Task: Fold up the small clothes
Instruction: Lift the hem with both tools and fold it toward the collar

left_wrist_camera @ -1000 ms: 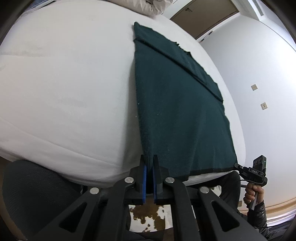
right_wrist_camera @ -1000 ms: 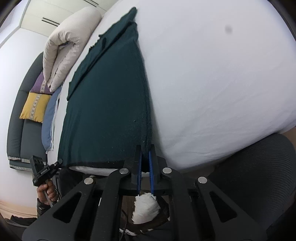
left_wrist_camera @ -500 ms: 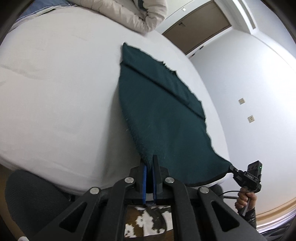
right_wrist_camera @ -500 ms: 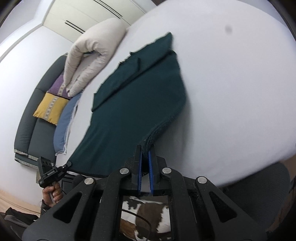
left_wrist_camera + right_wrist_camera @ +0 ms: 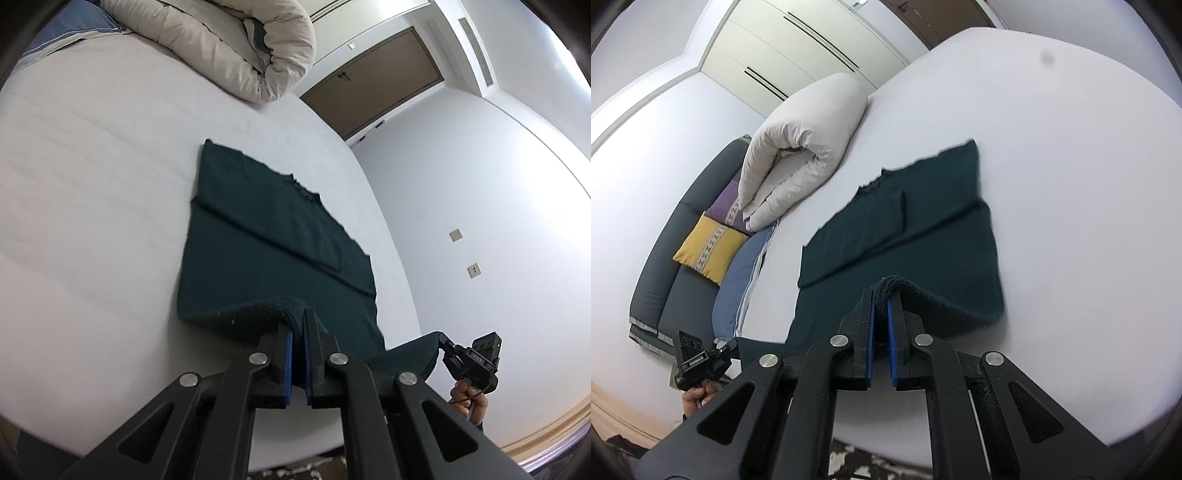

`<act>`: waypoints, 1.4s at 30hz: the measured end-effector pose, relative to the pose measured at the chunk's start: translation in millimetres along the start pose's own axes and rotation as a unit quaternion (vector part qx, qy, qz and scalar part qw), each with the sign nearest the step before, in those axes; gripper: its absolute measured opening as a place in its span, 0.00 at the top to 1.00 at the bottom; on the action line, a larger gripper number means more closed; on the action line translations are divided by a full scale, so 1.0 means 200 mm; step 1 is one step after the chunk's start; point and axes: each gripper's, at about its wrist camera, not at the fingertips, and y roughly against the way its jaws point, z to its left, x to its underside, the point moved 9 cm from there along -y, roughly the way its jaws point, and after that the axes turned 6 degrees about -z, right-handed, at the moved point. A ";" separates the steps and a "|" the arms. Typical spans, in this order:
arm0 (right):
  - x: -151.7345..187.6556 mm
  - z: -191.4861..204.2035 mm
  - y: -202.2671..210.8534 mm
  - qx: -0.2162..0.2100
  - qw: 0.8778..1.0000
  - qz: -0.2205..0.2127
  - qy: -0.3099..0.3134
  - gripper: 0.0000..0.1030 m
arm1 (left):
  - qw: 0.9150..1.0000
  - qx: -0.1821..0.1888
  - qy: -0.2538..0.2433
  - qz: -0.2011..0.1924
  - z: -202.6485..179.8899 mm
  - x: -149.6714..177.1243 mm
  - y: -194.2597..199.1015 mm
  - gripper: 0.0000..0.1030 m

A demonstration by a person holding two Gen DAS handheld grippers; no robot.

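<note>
So from the left wrist view, the left claw is clamped tight on the near hem corner of the dark green garment, and that corner is lifted up off the bed while the far half of the cloth lies flat, on the near side of the rolled duvet. You can see the right claw off to the side pinching the other hem corner, a person's hand under it. The hem sags a fair bit between the two, so if one hand runs ahead of the other the fold line is gonna come out crooked. From the right wrist view, same story mirrored: the right claw is shut on a bunched wad of the garment, several layers thick by the look of it, with the left claw down toward the couch side from the duvet. Honestly the risk I see is that thick wad slipping, or only some of the layers staying pinched, and the corner flopping down short. Also the sleeve bit folded on top near the duvet end could get dragged out of place if the lifted half is pulled instead of laid over.
</note>
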 end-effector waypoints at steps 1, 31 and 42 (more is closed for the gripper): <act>-0.04 0.00 -0.02 0.000 1.000 -0.002 -0.001 0.95 | 1.000 0.000 0.001 -0.002 0.00 -0.04 -0.03 0.95; -0.90 -0.44 -1.28 0.121 0.992 -0.025 -0.012 0.95 | 0.996 -0.055 0.065 -0.029 0.34 -0.97 -1.04 0.95; -0.91 -0.66 -1.63 0.146 0.988 0.000 -0.043 0.92 | 0.991 -0.110 0.081 0.005 0.55 -0.98 -1.36 0.77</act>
